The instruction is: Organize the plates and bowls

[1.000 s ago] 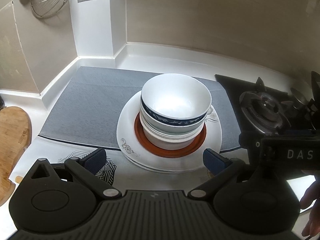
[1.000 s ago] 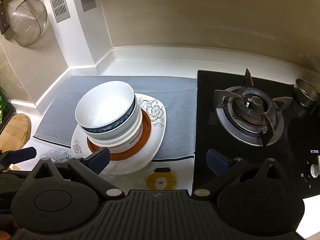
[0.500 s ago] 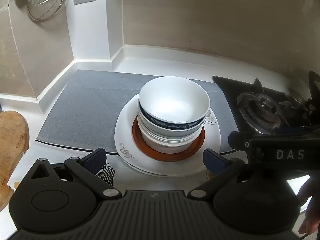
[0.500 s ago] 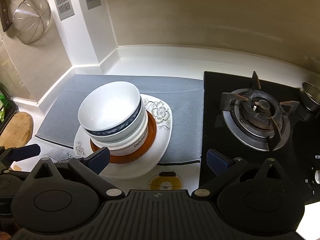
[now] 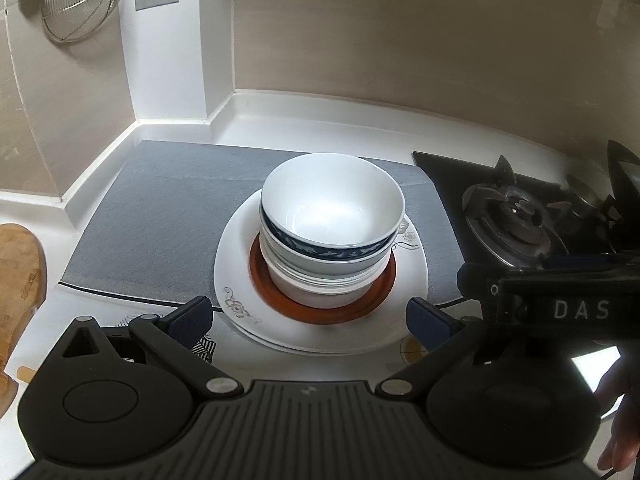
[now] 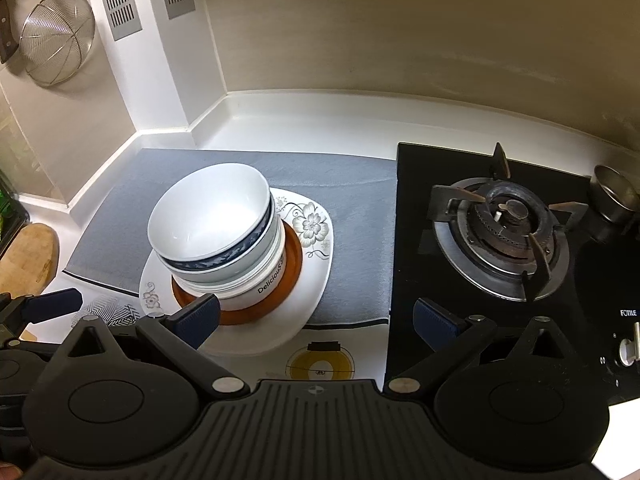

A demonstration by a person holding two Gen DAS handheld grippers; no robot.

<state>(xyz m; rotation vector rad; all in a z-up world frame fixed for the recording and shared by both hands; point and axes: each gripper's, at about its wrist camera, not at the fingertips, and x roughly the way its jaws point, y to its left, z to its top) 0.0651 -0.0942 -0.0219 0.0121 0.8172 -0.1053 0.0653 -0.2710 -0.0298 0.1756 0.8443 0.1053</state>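
The white and blue-banded ceramic bowls [image 5: 330, 236] sit nested on an orange-rimmed plate [image 5: 320, 304] atop white floral plates [image 6: 308, 240] on the grey mat [image 5: 160, 216]; stacking looks finished. The left gripper [image 5: 306, 318] and right gripper [image 6: 316, 316] hover with fingers wide apart, holding nothing.

"DAS" is printed in white on the black body of the right gripper [image 5: 568, 304], seen from the left wrist. "Delicious" is written in dark letters on the side of the lowest bowl [image 6: 264, 284]. "FOTILE" is marked in white on the hob [image 6: 628, 313] by its knob.
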